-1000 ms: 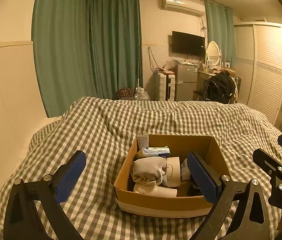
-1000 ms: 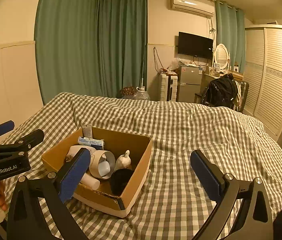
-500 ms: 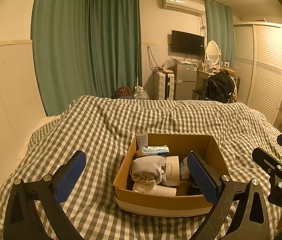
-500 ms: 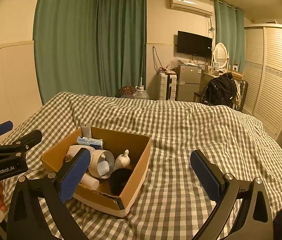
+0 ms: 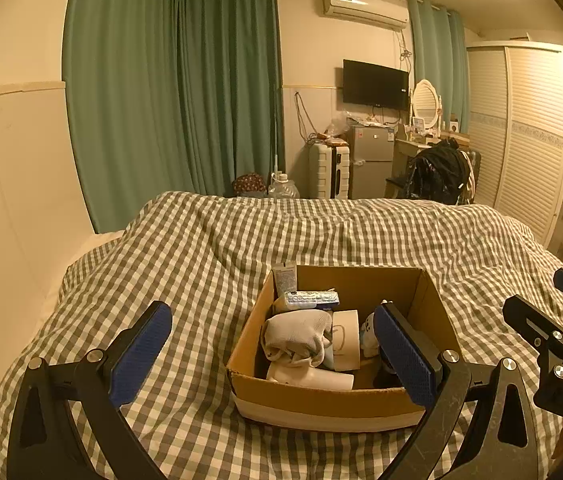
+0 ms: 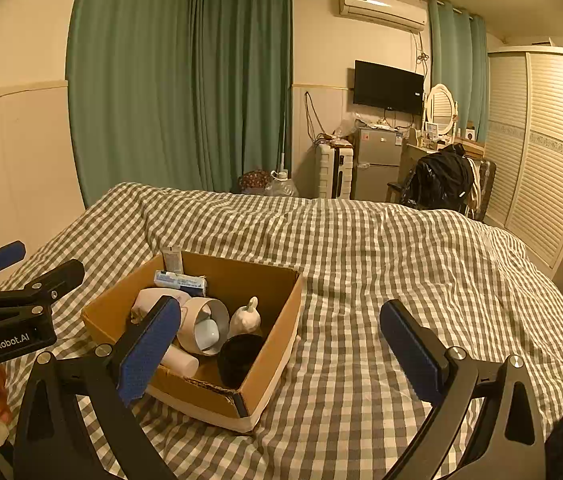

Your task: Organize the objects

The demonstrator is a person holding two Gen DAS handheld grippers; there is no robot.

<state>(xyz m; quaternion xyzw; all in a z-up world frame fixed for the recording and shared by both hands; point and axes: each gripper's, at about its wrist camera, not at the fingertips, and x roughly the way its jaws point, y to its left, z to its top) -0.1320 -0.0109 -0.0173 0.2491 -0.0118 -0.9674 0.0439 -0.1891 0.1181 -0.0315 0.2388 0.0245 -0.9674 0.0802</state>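
A bed [image 5: 241, 248] covered in a grey and white checked quilt fills most of both views, with green curtains [image 5: 169, 92] hanging behind it and a white louvred wardrobe [image 6: 549, 148] on the right of the room. An open cardboard box [image 5: 321, 398] sits on the quilt near the foot of the bed. Inside the box lie a crumpled grey cloth [image 5: 297, 334], a pale cup on its side [image 6: 201, 324] with a smaller light cup nested in it, a white cylinder [image 5: 313, 378], a black bowl [image 6: 239, 354], a small white figurine [image 6: 246, 318], a blue and white packet [image 5: 311, 299] and a tube [image 5: 284, 279] standing upright in the far left corner. The left tool [image 5: 273, 356] hovers just above the near edge of the box, its blue-padded fingers spread wide and empty, one finger over the box's right side. The right tool [image 6: 281, 348] is held to the right of the box, also spread wide and gripping nothing, its left finger overlapping the box's near left wall in view.
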